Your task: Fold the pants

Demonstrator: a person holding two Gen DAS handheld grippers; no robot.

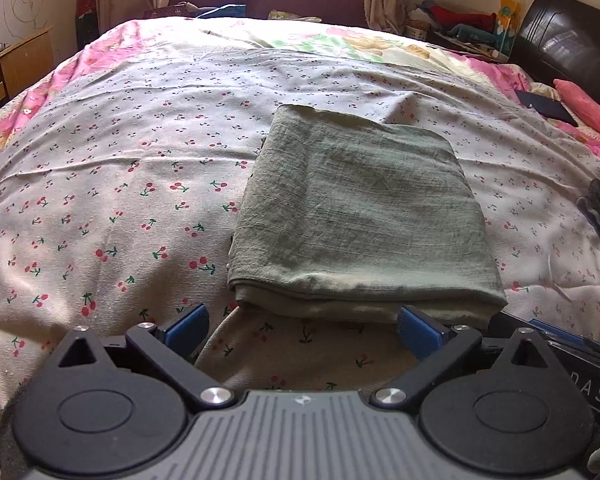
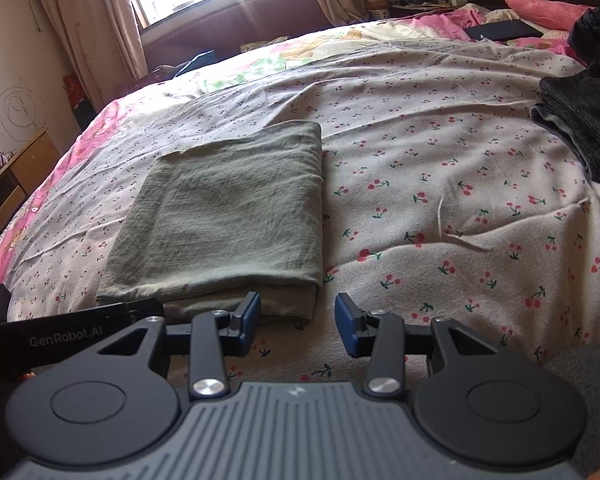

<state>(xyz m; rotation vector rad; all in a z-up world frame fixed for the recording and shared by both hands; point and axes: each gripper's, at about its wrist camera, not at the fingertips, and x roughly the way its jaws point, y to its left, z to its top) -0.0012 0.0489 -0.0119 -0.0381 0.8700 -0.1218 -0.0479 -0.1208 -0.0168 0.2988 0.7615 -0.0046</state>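
The green pants [image 1: 360, 208] lie folded into a flat rectangle on the cherry-print bedsheet [image 1: 120, 184]. They also show in the right wrist view [image 2: 232, 216], left of centre. My left gripper [image 1: 302, 326] is open and empty, just short of the near folded edge. My right gripper [image 2: 297, 320] is open and empty, by the pants' near right corner. Part of the left gripper's body [image 2: 68, 334] shows at the right wrist view's lower left.
A folded dark grey garment [image 2: 584, 128] lies on the bed to the right. A dark flat object [image 2: 500, 31] and a pink pillow [image 2: 548, 4] lie near the headboard. A wooden cabinet [image 1: 16, 68] stands left of the bed. Window and curtains are beyond.
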